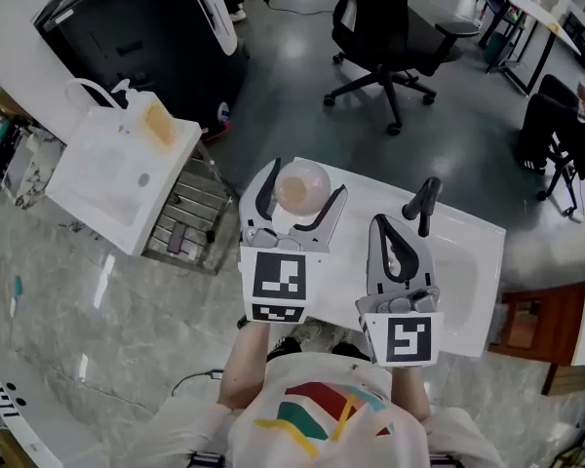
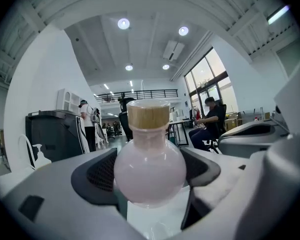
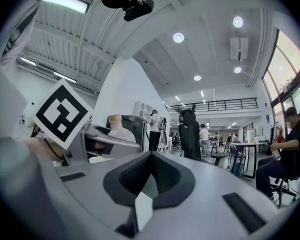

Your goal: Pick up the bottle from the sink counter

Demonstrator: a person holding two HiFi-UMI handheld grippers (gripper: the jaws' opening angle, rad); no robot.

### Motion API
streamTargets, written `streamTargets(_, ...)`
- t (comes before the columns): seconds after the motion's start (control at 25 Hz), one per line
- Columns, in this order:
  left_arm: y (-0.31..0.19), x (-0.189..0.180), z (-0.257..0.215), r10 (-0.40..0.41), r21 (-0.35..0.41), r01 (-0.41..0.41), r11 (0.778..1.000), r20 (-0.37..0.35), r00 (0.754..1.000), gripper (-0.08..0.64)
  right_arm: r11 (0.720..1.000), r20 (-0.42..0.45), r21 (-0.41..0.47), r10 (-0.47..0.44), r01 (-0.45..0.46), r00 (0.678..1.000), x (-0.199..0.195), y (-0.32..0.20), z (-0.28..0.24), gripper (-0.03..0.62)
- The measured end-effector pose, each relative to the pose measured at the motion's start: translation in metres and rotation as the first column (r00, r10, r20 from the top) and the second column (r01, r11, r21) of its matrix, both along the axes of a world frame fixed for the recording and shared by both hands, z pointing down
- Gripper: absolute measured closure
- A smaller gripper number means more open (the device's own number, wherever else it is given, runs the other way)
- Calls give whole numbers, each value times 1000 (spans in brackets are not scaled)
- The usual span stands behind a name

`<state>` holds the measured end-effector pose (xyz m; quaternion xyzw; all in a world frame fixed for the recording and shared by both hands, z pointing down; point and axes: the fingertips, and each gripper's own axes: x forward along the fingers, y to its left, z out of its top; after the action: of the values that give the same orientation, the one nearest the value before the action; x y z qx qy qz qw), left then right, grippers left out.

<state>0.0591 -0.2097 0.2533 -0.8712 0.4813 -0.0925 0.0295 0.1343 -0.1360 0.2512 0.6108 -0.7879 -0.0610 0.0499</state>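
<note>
A round, pale pink bottle (image 1: pixel 302 185) with a wooden cap (image 2: pixel 148 115) sits between the jaws of my left gripper (image 1: pixel 301 201), which is shut on its belly (image 2: pixel 149 171). It is upright over the far left corner of the white sink counter (image 1: pixel 473 237). Whether its base touches the counter I cannot tell. My right gripper (image 1: pixel 394 230) is to the right, over the counter beside the black faucet (image 1: pixel 424 203). Its jaws are shut with nothing between them (image 3: pixel 151 159). The right gripper view shows the bottle (image 3: pixel 121 129) off to the left.
A second white sink (image 1: pixel 117 169) with an orange sponge stands further left, and a metal rack (image 1: pixel 187 217) lies between it and the counter. A black office chair (image 1: pixel 390 27) and a black cabinet (image 1: pixel 127 27) stand beyond. Desks (image 1: pixel 536 27) are at the far right.
</note>
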Motion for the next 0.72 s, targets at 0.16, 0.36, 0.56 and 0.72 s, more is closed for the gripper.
streamTargets(0.16, 33, -10, -6, 0, 11, 0, 1000, 5, 1000, 179, 1000, 15, 25, 0, 0, 1000, -1, 12, -9, 580)
streamTargets(0.36, 64, -20, -11, -28, 15, 29, 999, -55, 998, 178, 999, 10, 44, 4, -5, 1000, 1, 22, -10, 580)
streamTargets(0.56, 80, -23, -13, -30, 37, 34, 999, -102, 994, 179, 1000, 12, 22, -7, 7, 1000, -1, 25, -3, 580)
streamTargets(0.72, 88, -18, -10, -9, 41, 13, 999, -93, 996, 178, 999, 11, 41, -17, 17, 1000, -3, 30, -7, 580)
